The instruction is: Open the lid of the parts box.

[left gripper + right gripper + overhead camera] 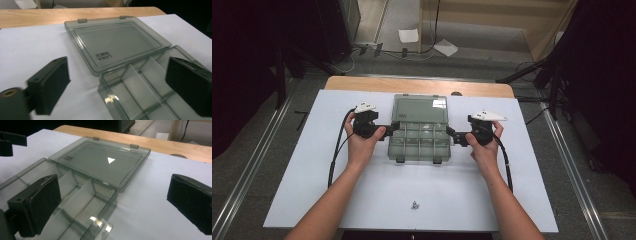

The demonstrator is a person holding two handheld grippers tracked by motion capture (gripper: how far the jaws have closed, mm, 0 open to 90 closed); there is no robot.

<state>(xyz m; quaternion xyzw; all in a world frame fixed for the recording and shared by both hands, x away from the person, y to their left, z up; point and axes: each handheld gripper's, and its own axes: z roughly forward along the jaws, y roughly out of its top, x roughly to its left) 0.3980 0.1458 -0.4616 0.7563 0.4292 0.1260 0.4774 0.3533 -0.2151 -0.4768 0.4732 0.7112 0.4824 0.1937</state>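
A smoky clear plastic compartment box (pixel 419 141) lies open in the middle of the white board, its lid (pixel 420 108) folded flat behind it. Its compartments look empty. My left gripper (pixel 393 128) is at the box's left edge and my right gripper (pixel 451 134) at its right edge, both pointing inward. In the left gripper view the left gripper (pixel 120 83) stands open over the box's near corner (pixel 130 82), with the lid (pixel 117 42) beyond. In the right gripper view the right gripper (pixel 113 203) is open too, one jaw over the dividers (pixel 75 192).
A few small metal parts (pixel 415 204) lie near the front edge of the white board (pixel 312 175). A strip of wooden tabletop (pixel 362 84) runs behind the board. Cables trail from both grippers along the forearms.
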